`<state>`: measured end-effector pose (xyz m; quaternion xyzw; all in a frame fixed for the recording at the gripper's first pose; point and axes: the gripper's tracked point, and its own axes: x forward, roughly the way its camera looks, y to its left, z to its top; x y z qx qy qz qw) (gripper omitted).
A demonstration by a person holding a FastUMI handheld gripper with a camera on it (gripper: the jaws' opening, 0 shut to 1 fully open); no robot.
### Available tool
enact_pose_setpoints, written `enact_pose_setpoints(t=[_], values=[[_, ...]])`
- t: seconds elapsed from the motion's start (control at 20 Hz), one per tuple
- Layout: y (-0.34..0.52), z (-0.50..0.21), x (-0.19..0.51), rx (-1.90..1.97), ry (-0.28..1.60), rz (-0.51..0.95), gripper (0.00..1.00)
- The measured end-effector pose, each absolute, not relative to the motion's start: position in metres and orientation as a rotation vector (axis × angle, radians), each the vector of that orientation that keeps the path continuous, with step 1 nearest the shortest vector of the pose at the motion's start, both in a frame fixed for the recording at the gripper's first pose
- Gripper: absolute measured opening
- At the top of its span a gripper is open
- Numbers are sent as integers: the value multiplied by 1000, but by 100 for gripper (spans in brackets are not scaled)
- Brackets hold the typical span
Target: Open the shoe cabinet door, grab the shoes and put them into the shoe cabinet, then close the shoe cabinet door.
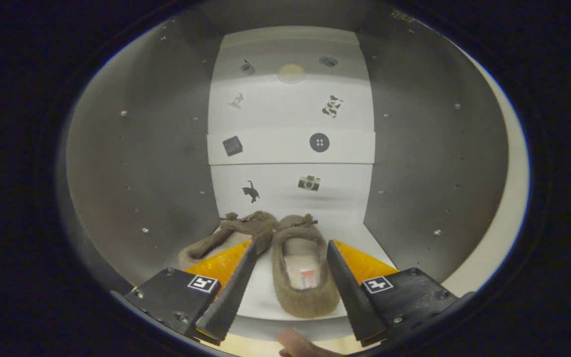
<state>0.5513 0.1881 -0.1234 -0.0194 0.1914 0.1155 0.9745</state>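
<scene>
I am holding my gripper (290, 280) with its fingers spread apart, gripping nothing, at the mouth of the shoe cabinet (132, 163). The right slipper (301, 267) is lying between the fingers on the white shelf floor (260, 297), untouched by either; the left slipper (226, 237) is lying just beside it, partly behind my left finger (233, 287). Both are sitting inside the compartment, toes to the back panel (290, 114). I am judging them light, soft and felted, likely to crush under pressure; the heel rim looks the best hold. Door is not closed yet.
</scene>
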Motion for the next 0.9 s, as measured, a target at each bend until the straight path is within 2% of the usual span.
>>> enact_pose_setpoints(t=[0.25,0.5,0.7,0.9], values=[[166,-70,458,-47,340,244,92],[137,9,339,-67,265,271,98],[107,78,246,-74,204,262,98],[54,162,177,-118,45,187,98]])
